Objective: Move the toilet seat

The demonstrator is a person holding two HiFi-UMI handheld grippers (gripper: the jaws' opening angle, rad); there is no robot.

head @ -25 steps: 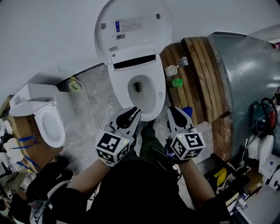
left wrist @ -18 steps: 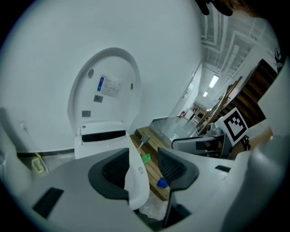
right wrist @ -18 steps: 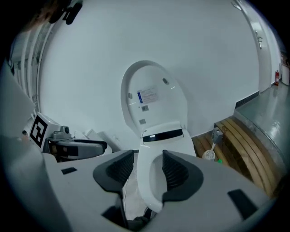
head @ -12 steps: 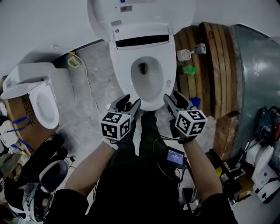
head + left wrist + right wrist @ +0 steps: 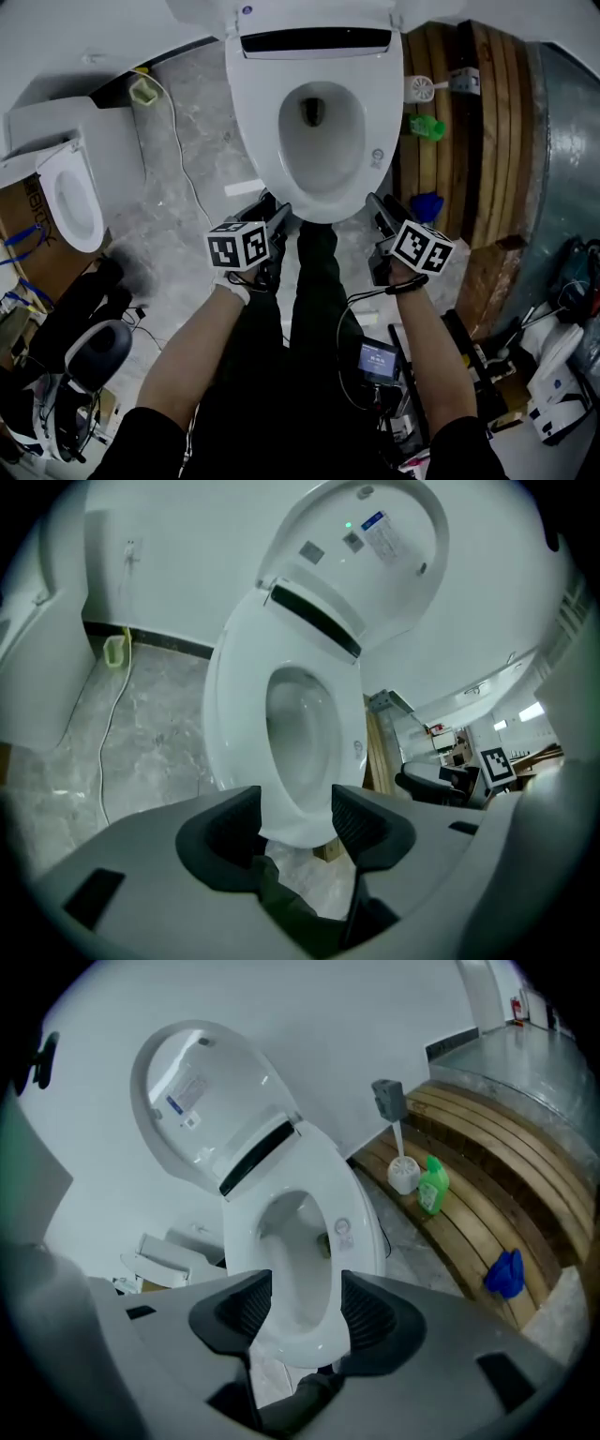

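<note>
**Toilet** (image 5: 323, 155): white, on a grey stone floor (image 5: 187, 197), its back at the wall.

**Seat** (image 5: 255, 122): down, lying flat on the bowl rim, front end toward the person. Also seen in the left gripper view (image 5: 234, 714) and the right gripper view (image 5: 361, 1204).

**Lid** (image 5: 375, 546): raised and leaning back toward the wall, with a label on its inner face (image 5: 202, 1091).

**Left gripper** (image 5: 274, 214): near the toilet's front-left edge, pointing down at it. Its jaws stand apart and have just been opening (image 5: 298, 808). The toilet's front rim shows in the gap, with no pad pressing on it.

**Right gripper** (image 5: 382, 208): near the toilet's front-right edge, pointing down at it. Its jaws stand apart and have just been opening (image 5: 307, 1302). The front rim shows in the gap and is not gripped.

**Platform** (image 5: 478, 141): wooden planks on the floor to the toilet's right (image 5: 487, 1176).

**Brush holder** (image 5: 422, 89): white, at the platform's toilet-side edge (image 5: 405, 1174).

**Bottle** (image 5: 429, 125): green, just beside the brush holder (image 5: 433, 1185).

**Blue item** (image 5: 427, 206): on the same platform edge, nearer the person (image 5: 506, 1274). Its kind cannot be told.

**Second toilet** (image 5: 70, 192): white, at the floor's left edge, well apart from the first.

**Cable** (image 5: 183, 173): runs across the floor, left of the toilet.

**Cup** (image 5: 142, 91): small and greenish, at the floor's wall edge (image 5: 114, 651).
</note>
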